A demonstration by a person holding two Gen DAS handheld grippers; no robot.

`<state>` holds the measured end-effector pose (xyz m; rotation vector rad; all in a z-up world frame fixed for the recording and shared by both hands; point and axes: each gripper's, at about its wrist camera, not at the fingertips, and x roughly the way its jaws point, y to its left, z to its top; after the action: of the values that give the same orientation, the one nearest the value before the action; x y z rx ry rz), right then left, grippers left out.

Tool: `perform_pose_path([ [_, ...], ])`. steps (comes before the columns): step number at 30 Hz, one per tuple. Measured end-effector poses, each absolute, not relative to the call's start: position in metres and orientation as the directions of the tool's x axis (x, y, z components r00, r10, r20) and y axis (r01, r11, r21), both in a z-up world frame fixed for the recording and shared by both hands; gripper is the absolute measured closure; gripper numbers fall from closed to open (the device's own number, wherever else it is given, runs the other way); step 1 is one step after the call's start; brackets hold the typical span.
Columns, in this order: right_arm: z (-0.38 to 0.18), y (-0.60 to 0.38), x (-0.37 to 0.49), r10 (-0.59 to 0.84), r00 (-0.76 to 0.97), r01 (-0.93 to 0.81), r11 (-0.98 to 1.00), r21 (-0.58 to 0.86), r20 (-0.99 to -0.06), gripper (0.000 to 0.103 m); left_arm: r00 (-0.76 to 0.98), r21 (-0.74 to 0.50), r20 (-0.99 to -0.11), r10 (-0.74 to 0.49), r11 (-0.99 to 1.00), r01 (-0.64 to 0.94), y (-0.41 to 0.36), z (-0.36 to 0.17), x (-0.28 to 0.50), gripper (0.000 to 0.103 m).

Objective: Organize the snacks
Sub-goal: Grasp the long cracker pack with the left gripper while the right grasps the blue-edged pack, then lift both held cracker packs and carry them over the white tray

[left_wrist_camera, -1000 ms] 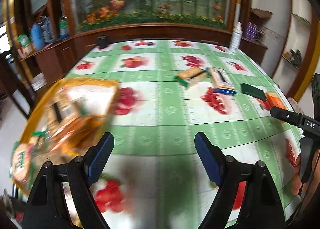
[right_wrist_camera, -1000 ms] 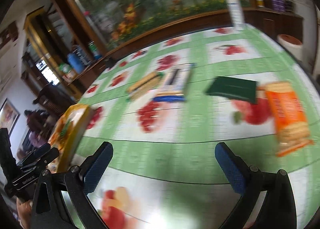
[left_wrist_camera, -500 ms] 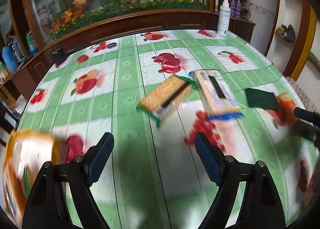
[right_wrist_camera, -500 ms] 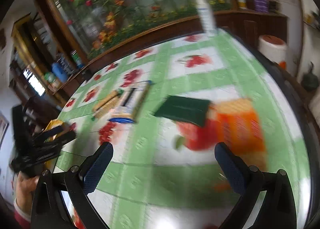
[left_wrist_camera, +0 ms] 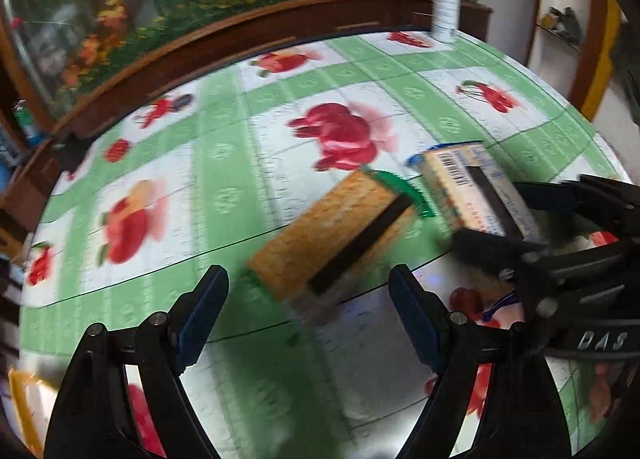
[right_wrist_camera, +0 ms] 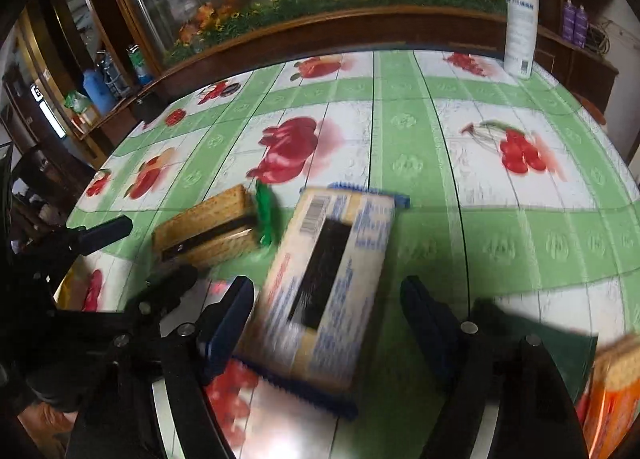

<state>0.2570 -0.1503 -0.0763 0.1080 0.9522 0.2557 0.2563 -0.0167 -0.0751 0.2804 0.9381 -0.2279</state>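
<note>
- Your right gripper (right_wrist_camera: 326, 323) has just been closing; its fingers straddle the blue-edged cracker pack (right_wrist_camera: 328, 283), pads not visibly pressing.
- Your left gripper (left_wrist_camera: 308, 313) stands apart, the green-edged cracker pack (left_wrist_camera: 336, 235), left of the blue-edged one, just ahead between its fingers.

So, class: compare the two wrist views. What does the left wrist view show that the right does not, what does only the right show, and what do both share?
Only the left wrist view shows a yellow edge at its lower left corner. Only the right shows a dark green packet, an orange packet and purple bottles. Both share the green-ended cracker packet, the blue-ended cracker packet and the white bottle.
</note>
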Motion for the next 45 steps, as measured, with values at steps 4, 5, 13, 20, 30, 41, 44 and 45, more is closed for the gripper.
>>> perform_pose_path([
  [4,-0.077,-0.142,0.267,0.285,0.528,-0.2,0.957,0.208,-0.8,0.023,0.596,0.201,-0.8,-0.068,0.906,0.374,-0.034,-0.077,0.26,0.019],
  [5,-0.078,-0.141,0.269,0.275,0.53,-0.202,0.96,0.195,-0.802,0.024,0.606,0.23,-0.793,-0.057,0.894,0.385,-0.039,-0.076,0.262,0.019],
  [13,-0.077,-0.147,0.28,0.198,0.497,-0.231,0.969,0.092,-0.845,0.039,0.609,0.324,-0.79,-0.067,0.797,0.509,-0.057,-0.075,0.271,0.012],
  [20,-0.078,-0.157,0.277,0.162,0.504,-0.239,0.97,0.043,-0.849,0.045,0.528,0.131,-0.827,-0.194,0.847,0.516,-0.035,-0.079,0.283,0.017],
  [30,-0.078,-0.161,0.257,0.194,0.531,-0.261,0.963,0.058,-0.825,0.045,0.523,0.085,-0.829,-0.199,0.878,0.47,-0.035,-0.076,0.276,0.057],
  [41,-0.067,-0.166,0.228,0.288,0.54,-0.276,0.948,0.157,-0.791,0.045,0.601,0.01,-0.779,-0.179,0.955,0.298,0.002,-0.059,0.216,0.058],
  [44,-0.056,-0.163,0.216,0.315,0.555,-0.291,0.941,0.175,-0.77,0.045,0.629,-0.008,-0.759,-0.171,0.968,0.252,0.013,-0.051,0.191,0.058],
  [45,-0.052,-0.162,0.211,0.325,0.56,-0.295,0.938,0.182,-0.762,0.045,0.639,-0.009,-0.752,-0.162,0.972,0.236,0.016,-0.047,0.183,0.058],
])
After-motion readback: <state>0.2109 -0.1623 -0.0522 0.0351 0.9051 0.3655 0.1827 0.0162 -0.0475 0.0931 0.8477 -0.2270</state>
